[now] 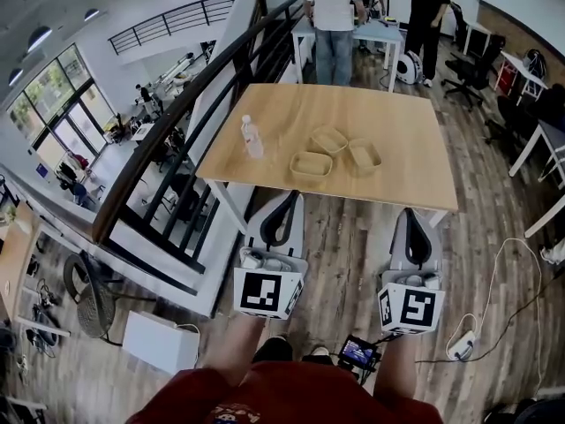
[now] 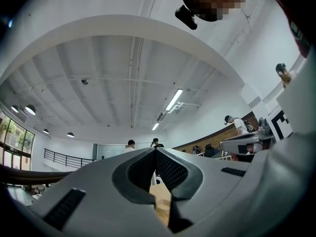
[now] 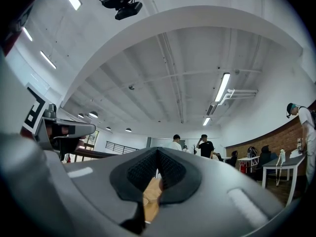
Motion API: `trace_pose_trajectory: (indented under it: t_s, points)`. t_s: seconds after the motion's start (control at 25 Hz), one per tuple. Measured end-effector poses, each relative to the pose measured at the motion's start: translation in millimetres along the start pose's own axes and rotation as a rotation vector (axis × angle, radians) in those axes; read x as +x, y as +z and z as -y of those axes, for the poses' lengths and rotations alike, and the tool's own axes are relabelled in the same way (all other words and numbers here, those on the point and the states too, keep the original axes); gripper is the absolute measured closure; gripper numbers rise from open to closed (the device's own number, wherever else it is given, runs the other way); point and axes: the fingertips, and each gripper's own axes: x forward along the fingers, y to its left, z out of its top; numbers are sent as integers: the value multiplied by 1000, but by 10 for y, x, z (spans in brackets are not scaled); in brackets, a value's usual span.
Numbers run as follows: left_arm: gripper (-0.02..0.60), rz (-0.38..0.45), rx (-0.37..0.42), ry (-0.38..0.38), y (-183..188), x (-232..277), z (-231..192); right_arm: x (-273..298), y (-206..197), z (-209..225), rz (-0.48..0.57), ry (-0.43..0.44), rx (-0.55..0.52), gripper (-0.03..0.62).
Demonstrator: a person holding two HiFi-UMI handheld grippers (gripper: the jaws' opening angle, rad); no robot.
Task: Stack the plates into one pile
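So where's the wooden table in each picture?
Head view: the table fills the upper middle.
Left gripper view: only a thin wooden sliver at the bottom middle.
Right gripper view: again a thin sliver at the bottom middle.
Shared landmark: the person in the white shirt standing beyond the table shows in all three.
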Motion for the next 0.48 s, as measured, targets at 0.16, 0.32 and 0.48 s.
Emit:
trace_pose_trajectory:
  t_s: [0.16, 0.32, 0.48]
  points:
    - [575, -14, -1, 3, -93, 35, 30, 24, -61, 80, -4, -4, 10, 585]
    - [575, -21, -19, 0, -195, 129, 10, 102, -156, 94, -22, -4, -3, 585]
    - [575, -16, -37, -2, -285, 294, -87, 285, -212, 76, -32, -1, -30, 585]
